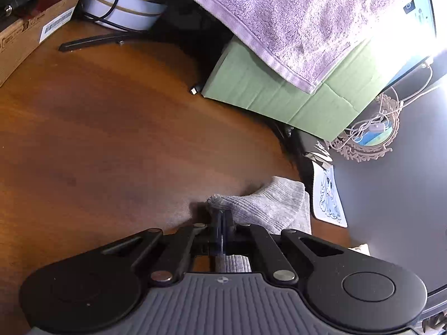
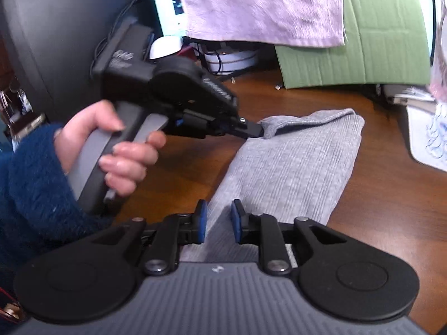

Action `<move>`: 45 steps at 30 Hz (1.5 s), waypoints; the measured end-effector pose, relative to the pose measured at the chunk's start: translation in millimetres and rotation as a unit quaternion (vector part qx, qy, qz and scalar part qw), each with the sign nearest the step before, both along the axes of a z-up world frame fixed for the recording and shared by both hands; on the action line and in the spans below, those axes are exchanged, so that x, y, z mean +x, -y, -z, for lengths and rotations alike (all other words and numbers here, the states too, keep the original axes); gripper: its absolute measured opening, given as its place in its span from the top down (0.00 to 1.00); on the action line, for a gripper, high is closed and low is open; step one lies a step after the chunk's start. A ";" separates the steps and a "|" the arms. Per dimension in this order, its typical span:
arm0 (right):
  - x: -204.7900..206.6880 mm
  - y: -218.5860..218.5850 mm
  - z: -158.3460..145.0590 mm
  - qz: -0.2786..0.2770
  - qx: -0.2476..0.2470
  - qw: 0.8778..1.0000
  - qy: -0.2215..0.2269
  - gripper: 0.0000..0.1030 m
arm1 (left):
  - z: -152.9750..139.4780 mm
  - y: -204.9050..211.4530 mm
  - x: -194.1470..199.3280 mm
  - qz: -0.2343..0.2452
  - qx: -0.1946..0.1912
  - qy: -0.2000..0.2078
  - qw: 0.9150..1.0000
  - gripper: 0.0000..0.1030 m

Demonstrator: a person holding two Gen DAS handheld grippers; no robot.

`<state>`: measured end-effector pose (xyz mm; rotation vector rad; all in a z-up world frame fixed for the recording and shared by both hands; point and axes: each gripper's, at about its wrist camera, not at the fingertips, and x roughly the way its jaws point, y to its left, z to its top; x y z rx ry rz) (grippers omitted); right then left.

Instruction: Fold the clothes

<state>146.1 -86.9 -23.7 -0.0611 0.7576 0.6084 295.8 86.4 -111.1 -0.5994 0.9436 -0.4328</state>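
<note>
Wooden desk (image 2: 371, 195) is cluttered at the back: green box (image 1: 279, 95), lilac towel (image 1: 307, 19) draped over it. Grey ribbed garment (image 2: 290, 167) is laid on the wood, long axis running away from the right gripper (image 2: 219, 220), whose fingers are parted and empty above its near end. Far corner is pinched, jaws closed, by the left gripper (image 2: 255, 131). Left hand (image 2: 117, 148) is seen only in the right view; the left view shows just the pinched edge.

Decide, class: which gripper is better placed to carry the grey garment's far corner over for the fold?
Left. The left gripper is shut on the far corner of the grey garment; the right gripper is open at the near end, gripping nothing.
</note>
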 end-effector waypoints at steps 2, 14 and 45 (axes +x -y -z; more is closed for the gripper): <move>-15.2 -4.2 0.0 0.007 -0.014 1.000 0.020 0.74 | 1.1 -0.9 0.8 -0.003 0.001 0.000 1.000 0.99; -72.6 -1.4 11.5 0.057 -0.015 0.997 0.045 0.83 | -2.6 4.5 -8.9 -0.001 0.032 0.030 0.999 0.99; -68.5 101.9 11.3 0.153 0.117 0.980 -0.039 0.81 | -22.5 41.4 -165.4 0.095 0.101 0.133 0.981 0.98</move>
